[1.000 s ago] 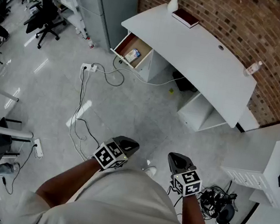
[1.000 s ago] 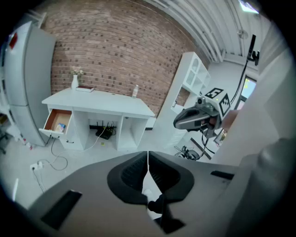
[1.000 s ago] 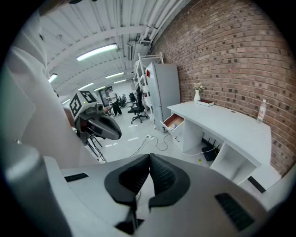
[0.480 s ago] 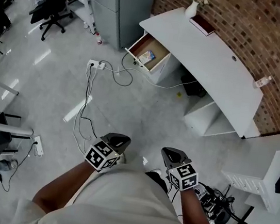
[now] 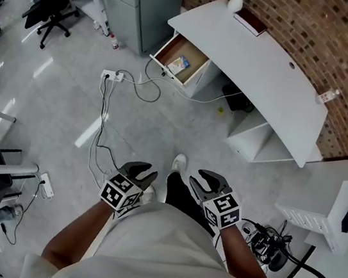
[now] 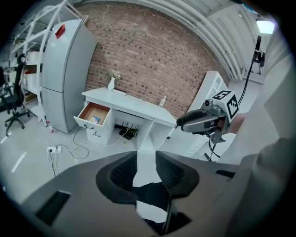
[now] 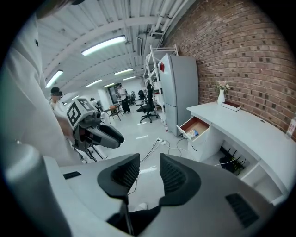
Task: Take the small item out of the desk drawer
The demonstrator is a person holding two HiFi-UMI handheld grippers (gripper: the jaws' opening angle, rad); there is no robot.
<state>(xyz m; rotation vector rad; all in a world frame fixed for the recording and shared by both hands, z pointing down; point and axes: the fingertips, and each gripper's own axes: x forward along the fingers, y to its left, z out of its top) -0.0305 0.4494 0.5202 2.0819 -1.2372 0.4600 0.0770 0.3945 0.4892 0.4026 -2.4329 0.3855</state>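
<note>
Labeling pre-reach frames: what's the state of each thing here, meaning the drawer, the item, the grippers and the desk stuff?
desk drawer: pulled open.
small item: lying inside the drawer, untouched.
left gripper: open, jaws just been opening, nothing between them.
right gripper: open, jaws just been opening, nothing between them.
book: closed, lying flat.
vase: upright.
bottle: upright.

I see a white desk standing on the grey floor. On its top, a white vase stands at the far end, a dark red book lies just beside it, and a small bottle is near the other end. The drawer of the desk is pulled open, and a small packet lies inside it. On the floor, a white power strip and loose cables lie near the drawer.
</note>
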